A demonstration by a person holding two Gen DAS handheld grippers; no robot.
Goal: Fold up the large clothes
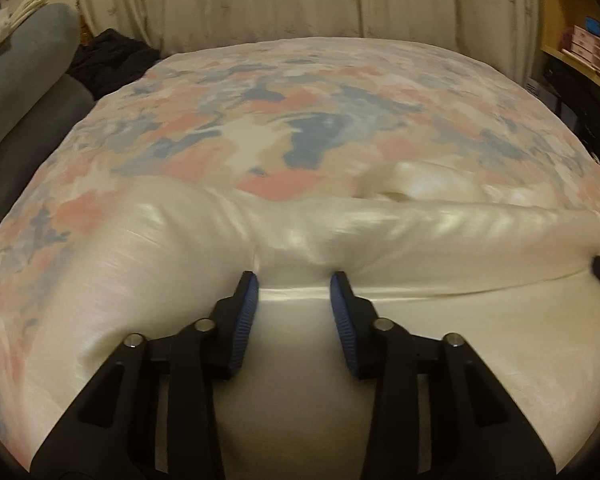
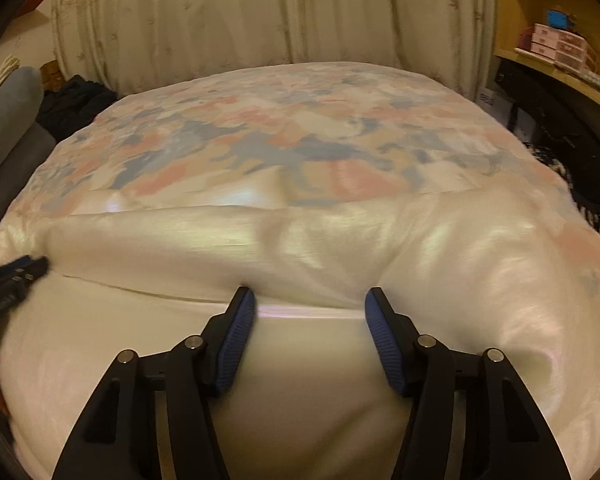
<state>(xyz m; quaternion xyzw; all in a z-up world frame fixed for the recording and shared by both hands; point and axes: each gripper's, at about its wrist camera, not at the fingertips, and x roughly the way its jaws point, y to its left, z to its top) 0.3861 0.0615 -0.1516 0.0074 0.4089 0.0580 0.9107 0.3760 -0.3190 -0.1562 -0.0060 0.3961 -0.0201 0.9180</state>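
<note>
Right wrist view alone shows a black fringe [image 2: 572, 184]; both grippers' fingers [image 1: 294, 280] [image 2: 307, 296] straddle the quilt's [image 2: 284, 248] folded edge, ungripped.

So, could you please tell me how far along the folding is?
Done: the cream cloth's near edge lies turned back over the patterned side. In hand: left claw and right claw sit at that fold, jaws apart, grip unclear. Left: further folds; it remains widely spread.
</note>
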